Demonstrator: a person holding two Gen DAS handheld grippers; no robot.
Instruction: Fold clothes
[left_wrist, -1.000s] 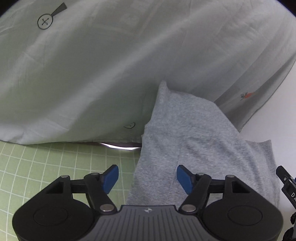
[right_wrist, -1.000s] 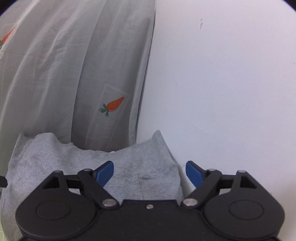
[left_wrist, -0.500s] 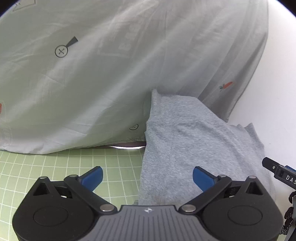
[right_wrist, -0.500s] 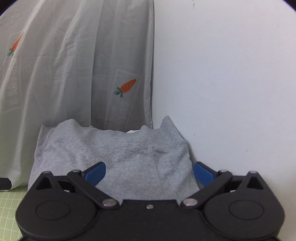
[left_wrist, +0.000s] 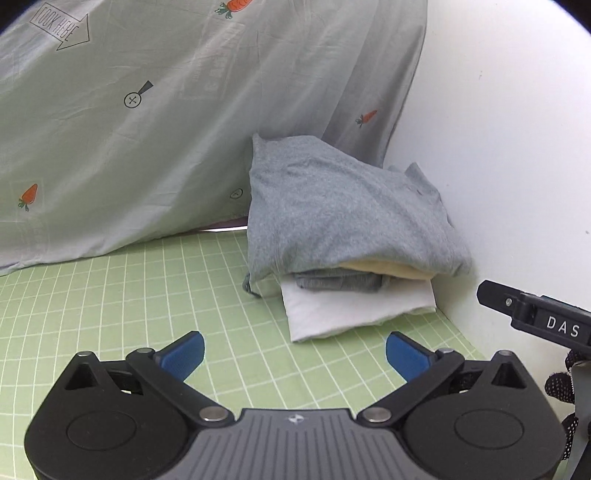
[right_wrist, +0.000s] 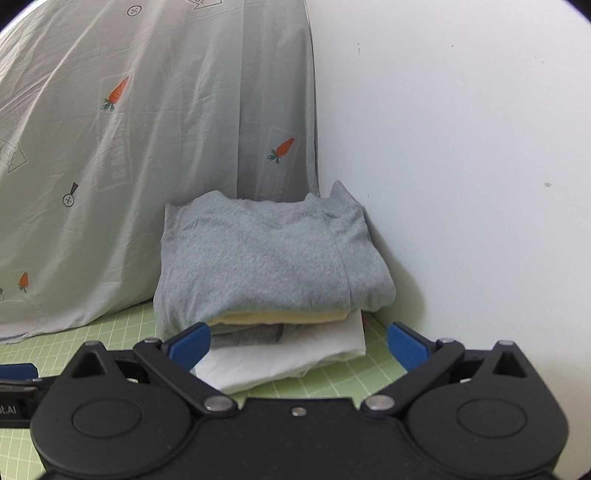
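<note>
A folded grey garment (left_wrist: 343, 210) (right_wrist: 266, 258) lies on top of a stack in the corner, over a pale yellow piece (left_wrist: 388, 269) (right_wrist: 280, 315), a darker grey piece (left_wrist: 340, 282) and a white one (left_wrist: 354, 310) (right_wrist: 288, 360). My left gripper (left_wrist: 293, 356) is open and empty, back from the stack over the green mat. My right gripper (right_wrist: 299, 341) is also open, just in front of the stack with nothing between its fingers. Part of the right gripper's body (left_wrist: 535, 314) shows at the right edge of the left wrist view.
A green grid mat (left_wrist: 129, 302) (right_wrist: 332, 376) covers the surface. A grey sheet with carrot prints (left_wrist: 166, 110) (right_wrist: 129, 147) hangs behind and to the left of the stack. A white wall (left_wrist: 498, 147) (right_wrist: 443, 147) closes the right side.
Both grippers have drawn back from the grey garment and their jaws have widened. The garment now lies free on the stack, and the lower pieces and the mat have come into view.
</note>
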